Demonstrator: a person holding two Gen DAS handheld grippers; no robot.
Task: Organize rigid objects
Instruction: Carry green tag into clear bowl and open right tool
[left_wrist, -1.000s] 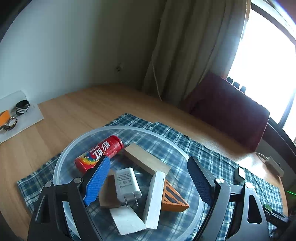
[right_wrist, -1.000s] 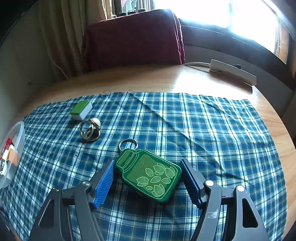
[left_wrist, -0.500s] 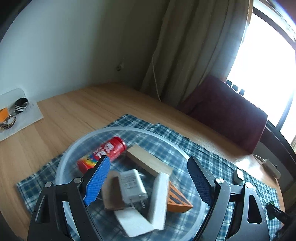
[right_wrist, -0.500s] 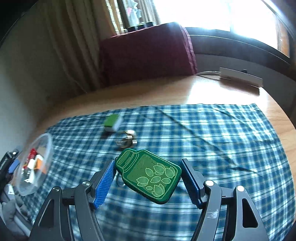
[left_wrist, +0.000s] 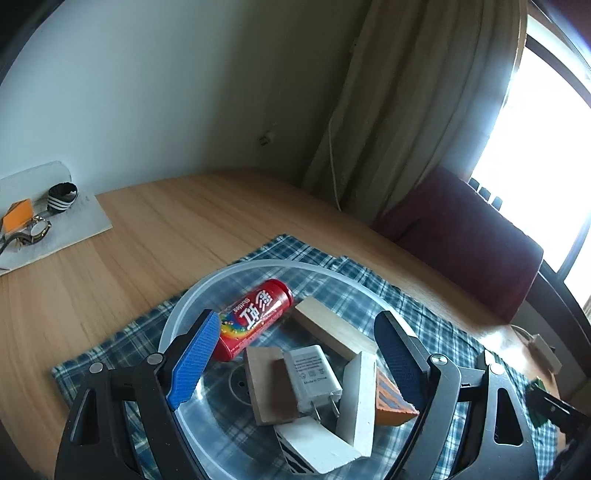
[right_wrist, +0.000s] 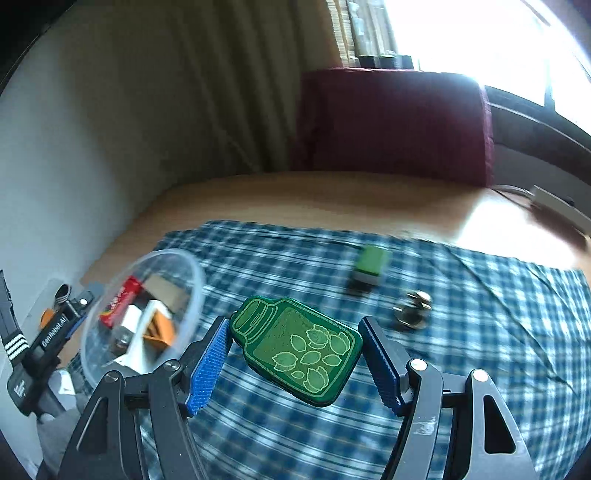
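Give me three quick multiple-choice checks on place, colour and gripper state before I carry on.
1. The red candy tube lies:
A on bare wood
B in the clear bowl
C on the chair

2. The jar-shaped tag is:
A green
B yellow
C white

3. The left gripper is:
A shut on the charger
B shut on the tube
C open

Answers: B, the bowl's rim rings it; A, green with leaf outlines, held by the right gripper; C, its fingers stand wide apart above the white charger.

beige curtain (left_wrist: 399, 110) beside bright window (left_wrist: 546, 147), maroon chair (left_wrist: 461, 236) below.
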